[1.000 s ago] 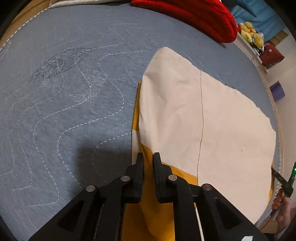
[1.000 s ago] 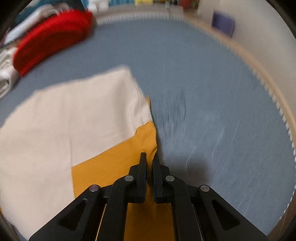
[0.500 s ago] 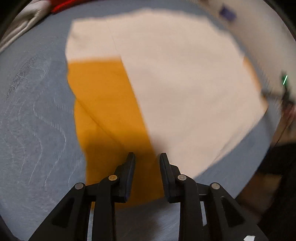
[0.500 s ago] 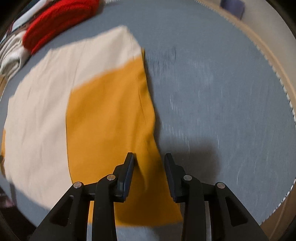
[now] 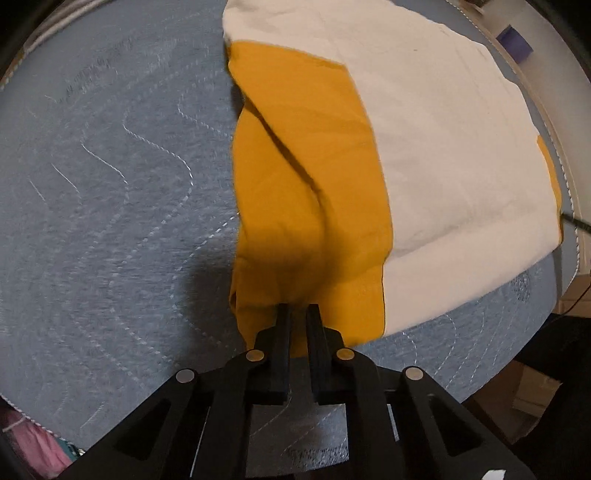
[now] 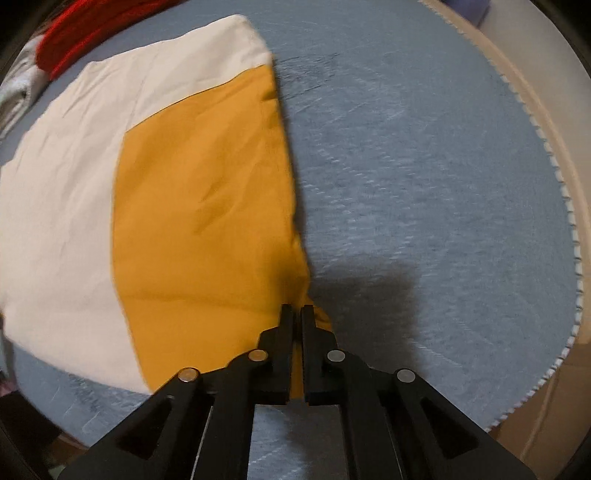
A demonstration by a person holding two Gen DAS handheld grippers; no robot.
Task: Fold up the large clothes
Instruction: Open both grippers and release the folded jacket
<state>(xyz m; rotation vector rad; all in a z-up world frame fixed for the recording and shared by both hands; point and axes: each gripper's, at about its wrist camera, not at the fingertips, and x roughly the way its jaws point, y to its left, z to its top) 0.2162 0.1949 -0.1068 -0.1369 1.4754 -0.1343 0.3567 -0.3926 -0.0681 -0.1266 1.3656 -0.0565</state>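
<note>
Cloth in cream and mustard yellow, the garment (image 5: 424, 147) lies partly folded on a blue-grey quilted surface (image 5: 110, 184), whether bed or padded tabletop I cannot tell; in the left wrist view it fills the upper right, from about twelve to four o'clock. Its near hem is mustard at both corners. The left gripper (image 5: 298, 308) is closing on that hem at six o'clock, with a raised ridge of yellow cloth bunched between its fingers. The right gripper (image 6: 297, 308) is clenched on the garment's other yellow corner, at the fabric's edge, again at six o'clock in its own view. A red item (image 6: 85, 29) sits well apart at eleven o'clock.

Judging by this, the step in hand is grasping the near edge for the next fold. That move probably calls for lifting both corners together and carrying them towards twelve o'clock, evenly, so the hem lands square on the far edge.
</note>
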